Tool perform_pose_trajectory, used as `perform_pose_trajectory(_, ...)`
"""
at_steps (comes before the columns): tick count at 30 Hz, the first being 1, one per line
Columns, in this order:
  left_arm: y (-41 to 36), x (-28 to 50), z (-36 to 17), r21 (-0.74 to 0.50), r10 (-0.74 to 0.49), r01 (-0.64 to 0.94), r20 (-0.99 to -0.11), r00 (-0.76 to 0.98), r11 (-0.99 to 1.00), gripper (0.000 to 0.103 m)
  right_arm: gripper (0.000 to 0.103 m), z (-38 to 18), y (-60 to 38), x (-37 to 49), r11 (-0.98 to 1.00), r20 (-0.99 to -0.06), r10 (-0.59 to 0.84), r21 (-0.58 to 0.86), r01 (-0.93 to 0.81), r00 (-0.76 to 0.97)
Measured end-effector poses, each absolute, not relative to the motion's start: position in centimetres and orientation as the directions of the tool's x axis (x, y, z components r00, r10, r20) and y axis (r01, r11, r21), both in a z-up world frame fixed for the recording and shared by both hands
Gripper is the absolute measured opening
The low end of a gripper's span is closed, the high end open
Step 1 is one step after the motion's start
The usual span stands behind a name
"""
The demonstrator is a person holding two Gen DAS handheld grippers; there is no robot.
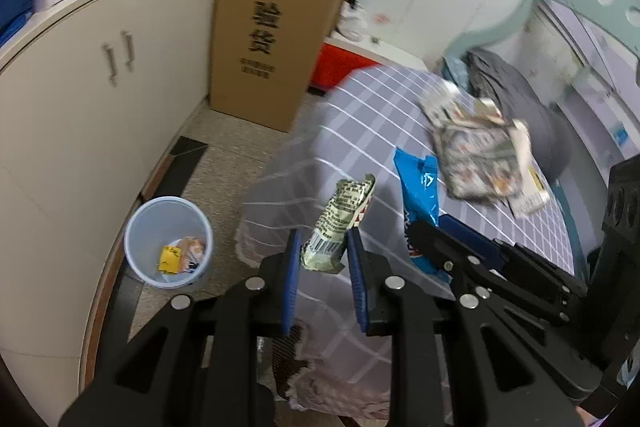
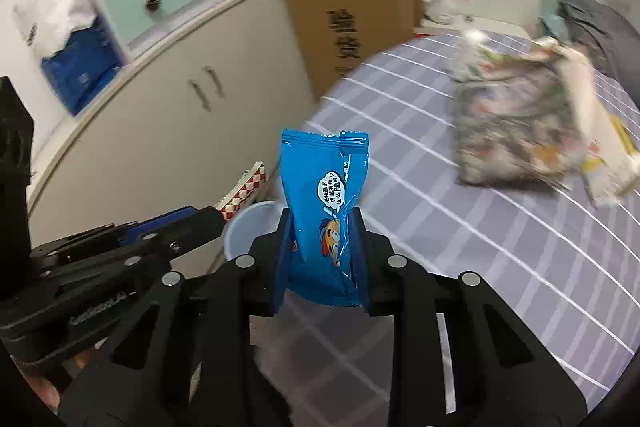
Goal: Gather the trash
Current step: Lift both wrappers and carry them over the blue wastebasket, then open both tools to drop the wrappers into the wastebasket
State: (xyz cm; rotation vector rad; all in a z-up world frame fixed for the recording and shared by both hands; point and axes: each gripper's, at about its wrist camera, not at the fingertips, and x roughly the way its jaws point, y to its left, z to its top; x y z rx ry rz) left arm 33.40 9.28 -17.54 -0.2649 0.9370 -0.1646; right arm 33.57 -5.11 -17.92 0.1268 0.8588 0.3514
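My left gripper (image 1: pixel 324 245) is shut on a crumpled pale green wrapper (image 1: pixel 340 223) and holds it above the edge of the bed, right of the bin. My right gripper (image 2: pixel 322 227) is shut on a blue snack wrapper (image 2: pixel 326 211) with a cartoon face, held upright above the bed edge; it also shows in the left wrist view (image 1: pixel 420 195). A translucent blue trash bin (image 1: pixel 138 227) stands on the floor by the cabinets and holds a yellow and an orange wrapper. Its rim (image 2: pixel 248 223) shows behind my right gripper.
A grey checked bed sheet (image 1: pixel 372 107) covers the bed. A patterned bag with papers (image 1: pixel 476 155) lies further up the bed, by dark clothing (image 1: pixel 520 95). A tall cardboard box (image 1: pixel 276 27) leans by cream cabinets (image 1: pixel 100 99). A checkered shoe (image 2: pixel 244 191) lies on the floor.
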Motion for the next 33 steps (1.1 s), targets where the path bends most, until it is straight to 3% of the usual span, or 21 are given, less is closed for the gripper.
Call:
perform_pose_trajectory(17, 28.7, 33.5, -20.7, -0.287, -0.030, -0.347, -0.807, 0.590, 0.893, 0.023, 0.029, -19.9, 14.0, 39.4, 0.810, -0.714, 0.537, 0.287, -0.511, 0.450)
perform_pose_trajectory(18, 29.8, 33.5, -21.0, -0.277, -0.009, -0.372, -0.812, 0.583, 0.886, 0.023, 0.034, -20.2, 15.1, 40.0, 0.804, -0.711, 0.543, 0.288, -0.519, 0.447)
perform_pose_trajectory(21, 32.0, 33.8, -21.7, -0.254, 0.028, -0.417, -0.826, 0.563, 0.873, 0.023, 0.064, -21.2, 17.6, 41.4, 0.818, -0.726, 0.509, 0.242, -0.521, 0.463)
perform_pose_trajectory(33, 32.3, 35.2, -23.8, -0.249, 0.013, -0.408, -0.842, 0.540, 0.878, 0.023, 0.067, -23.4, 16.9, 41.7, 0.839, -0.749, 0.489, 0.263, -0.476, 0.448)
